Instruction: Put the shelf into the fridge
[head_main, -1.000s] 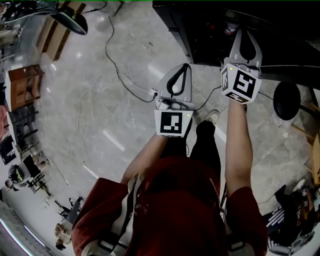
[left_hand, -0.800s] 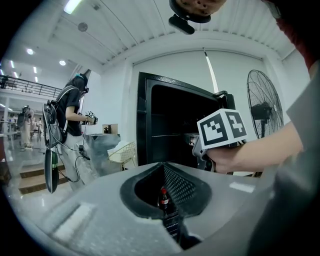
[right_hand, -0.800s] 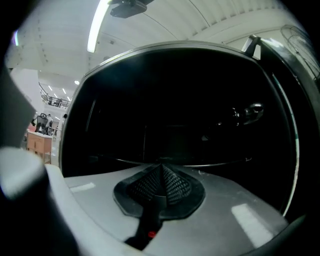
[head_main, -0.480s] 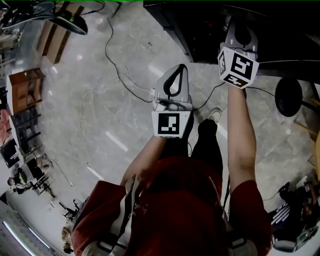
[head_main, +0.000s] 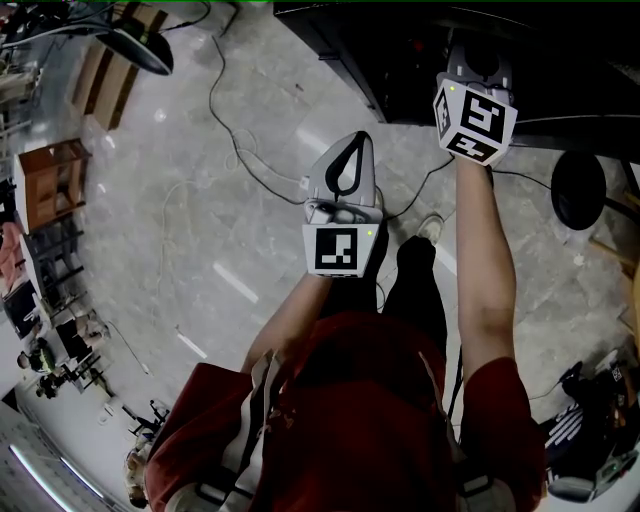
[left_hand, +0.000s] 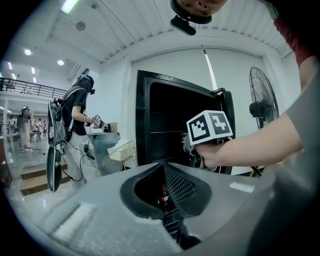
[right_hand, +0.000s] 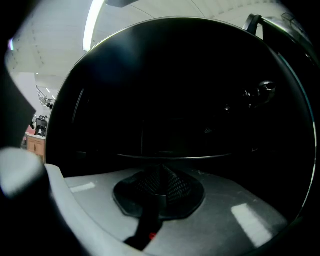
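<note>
The thin dark glass shelf (right_hand: 200, 157) seemed to lie level inside the tall black fridge (left_hand: 155, 125), though darkness hid its seating. Your right gripper (right_hand: 159, 169), fingers together, was at its near edge. Your left gripper (left_hand: 164, 166), closed and empty, hung nearer you. Perhaps only a nudge remained.

The person is wearing a red shirt (head_main: 370, 400) and dark trousers (head_main: 412, 290). A black-and-white cube (head_main: 340, 250) is sitting behind the grey left gripper (head_main: 357, 142).

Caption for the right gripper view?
Right gripper, jaws shut, faces the dark fridge; a shelf edge lies just ahead.
</note>
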